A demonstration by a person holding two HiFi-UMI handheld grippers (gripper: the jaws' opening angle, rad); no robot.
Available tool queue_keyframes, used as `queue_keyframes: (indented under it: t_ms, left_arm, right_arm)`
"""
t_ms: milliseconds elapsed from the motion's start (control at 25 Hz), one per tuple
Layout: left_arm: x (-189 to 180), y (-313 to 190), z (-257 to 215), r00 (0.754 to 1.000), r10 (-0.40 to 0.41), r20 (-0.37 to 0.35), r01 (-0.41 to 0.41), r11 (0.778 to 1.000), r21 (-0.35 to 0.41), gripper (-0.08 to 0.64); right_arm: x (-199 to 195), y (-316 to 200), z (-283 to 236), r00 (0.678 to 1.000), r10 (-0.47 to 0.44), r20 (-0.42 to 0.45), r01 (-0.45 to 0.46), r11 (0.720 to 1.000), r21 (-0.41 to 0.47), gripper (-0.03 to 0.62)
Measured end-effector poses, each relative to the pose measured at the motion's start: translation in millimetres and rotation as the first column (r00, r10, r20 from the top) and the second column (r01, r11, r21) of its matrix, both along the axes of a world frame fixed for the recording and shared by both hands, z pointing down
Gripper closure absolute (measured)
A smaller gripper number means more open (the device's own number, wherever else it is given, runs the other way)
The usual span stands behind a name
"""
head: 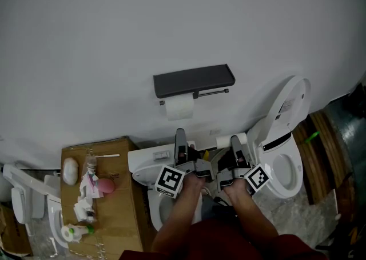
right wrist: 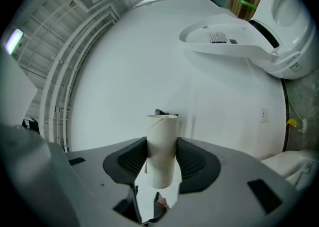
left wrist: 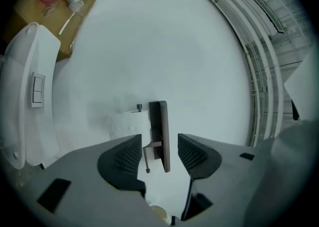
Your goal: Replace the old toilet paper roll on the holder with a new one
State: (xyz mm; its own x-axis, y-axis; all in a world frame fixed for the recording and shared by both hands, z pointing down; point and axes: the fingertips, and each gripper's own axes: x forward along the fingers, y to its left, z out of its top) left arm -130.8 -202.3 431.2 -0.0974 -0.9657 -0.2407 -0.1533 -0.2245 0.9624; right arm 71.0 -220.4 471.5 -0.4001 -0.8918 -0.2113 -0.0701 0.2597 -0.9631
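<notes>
Right gripper (right wrist: pixel 161 158) is clamped on a cardboard tube (right wrist: pixel 161 146), pads pressing both sides and the spiral seam visible; only its own view shows that clearly. In the head view the tube is just a pale cylinder at the jaw tips, below the holder (head: pixel 194 80) and to its right. Left gripper (left wrist: pixel 159 156) has its jaws apart with nothing between the pads; its view looks through the gap at the holder's dark shelf and bar, well apart from the tips. The head view shows a white roll (head: pixel 179 108) hanging on the bar under the left half of the shelf, one sheet hanging down. In the left gripper view that roll is washed out against the white wall and can't be made out. Both grippers sit side by side below the holder, neither touching it. Head view only: cardboard box (head: pixel 120 213) with bottles lower left of the holder, toilet (head: pixel 297 167) with its lid up lower right.
</notes>
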Motion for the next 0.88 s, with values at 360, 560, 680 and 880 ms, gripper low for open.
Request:
queue_keyframes:
  t_ms: [360,560,680,880]
  left_arm:
    - [-1.2,9.0,-11.3,1.0,-0.011,-0.025,0.012,0.999,0.044,0.543]
    - [-4.2,12.7,-9.6,0.962,-0.013,0.273,0.03,0.998,-0.057,0.543]
    - [-2.1,14.5,-21.2,0.886,-0.02,0.463,0.06,0.996,-0.07,0.543]
    - [1.4,18.2,-31.8,0.59,0.0,0.807,0.144,0.984,-0.104,0.543]
  right_arm:
    - [-0.1,4.0,-3.0,1.0,-0.002,-0.001,0.002,1.0,0.007,0.403]
    - [-1.8,4.6,-5.5,1.0,-0.005,-0.003,0.005,1.0,0.015,0.403]
    - [-5.2,4.6,-5.4,1.0,-0.013,-0.004,0.013,1.0,0.013,0.403]
    - [-8.2,4.2,-5.8,1.0,-0.02,-0.021,0.021,1.0,0.019,0.403]
